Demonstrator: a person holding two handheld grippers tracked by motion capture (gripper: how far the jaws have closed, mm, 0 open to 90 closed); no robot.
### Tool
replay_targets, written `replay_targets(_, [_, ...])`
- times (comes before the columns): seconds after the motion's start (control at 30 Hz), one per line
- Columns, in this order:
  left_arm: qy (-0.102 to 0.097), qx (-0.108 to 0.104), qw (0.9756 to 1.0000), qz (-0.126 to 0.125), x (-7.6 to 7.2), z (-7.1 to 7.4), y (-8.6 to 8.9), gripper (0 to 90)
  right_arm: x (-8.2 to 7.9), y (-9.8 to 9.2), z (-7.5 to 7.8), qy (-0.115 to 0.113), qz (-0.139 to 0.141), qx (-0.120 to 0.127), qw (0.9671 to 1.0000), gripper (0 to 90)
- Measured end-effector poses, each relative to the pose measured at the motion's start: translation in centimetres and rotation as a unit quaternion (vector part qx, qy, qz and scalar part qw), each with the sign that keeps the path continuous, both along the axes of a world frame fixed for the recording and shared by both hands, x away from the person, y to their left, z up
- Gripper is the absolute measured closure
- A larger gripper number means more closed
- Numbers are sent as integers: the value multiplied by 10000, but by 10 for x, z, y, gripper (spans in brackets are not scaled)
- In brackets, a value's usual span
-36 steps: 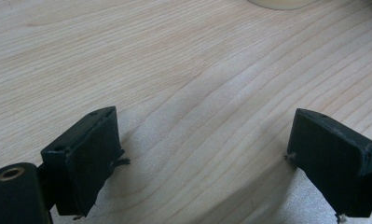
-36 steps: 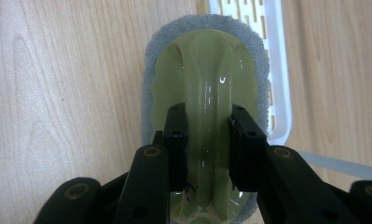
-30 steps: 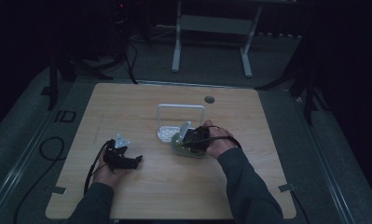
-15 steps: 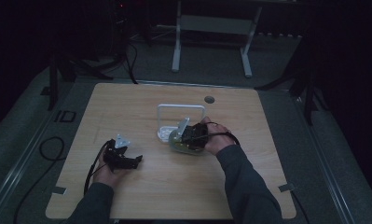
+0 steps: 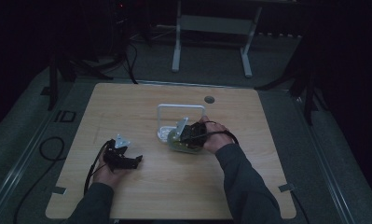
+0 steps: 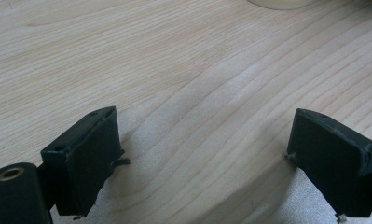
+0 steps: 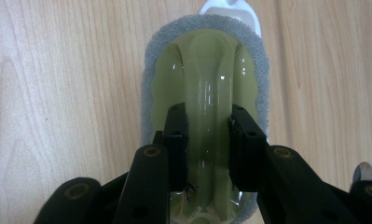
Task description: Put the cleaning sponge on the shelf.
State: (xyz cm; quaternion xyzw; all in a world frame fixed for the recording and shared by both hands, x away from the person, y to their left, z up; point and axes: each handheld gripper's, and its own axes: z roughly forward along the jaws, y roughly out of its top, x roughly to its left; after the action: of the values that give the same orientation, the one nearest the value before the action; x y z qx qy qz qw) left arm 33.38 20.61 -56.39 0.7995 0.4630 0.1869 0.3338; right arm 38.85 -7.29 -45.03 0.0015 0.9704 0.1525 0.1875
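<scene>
A scrubbing pad with a yellow-green plastic back, a raised handle ridge and a grey sponge rim lies flat on the wooden table. My right gripper is shut on that ridge, one pad on each side. From the high view the right gripper and the pad sit just in front of a white holder with an arched frame. My left gripper rests low on the table at the front left. Its jaws stand wide open over bare wood with nothing between them.
The white holder's base touches the far end of the pad. A round cable hole is near the table's back edge. Cables trail off the left side. A metal stand is on the floor behind.
</scene>
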Motion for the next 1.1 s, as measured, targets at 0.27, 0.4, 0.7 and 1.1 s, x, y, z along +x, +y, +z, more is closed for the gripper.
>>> replay_targets(0.27, [1, -1, 10000, 1, 0, 0, 0, 94, 2, 4, 3, -78, 35, -50, 10000, 717])
replay_targets(0.4, [1, 1, 10000, 1, 0, 0, 0, 94, 3, 2, 4, -102, 40, -81, 9999, 717])
replay_targets(0.7, [2, 3, 10000, 0, 0, 0, 0, 94, 5, 3, 3, -104, 50, -83, 9999, 717])
replay_targets(1.1, [2, -1, 10000, 2, 0, 0, 0, 95, 9, 7, 0, -88, 57, -111, 9999, 717])
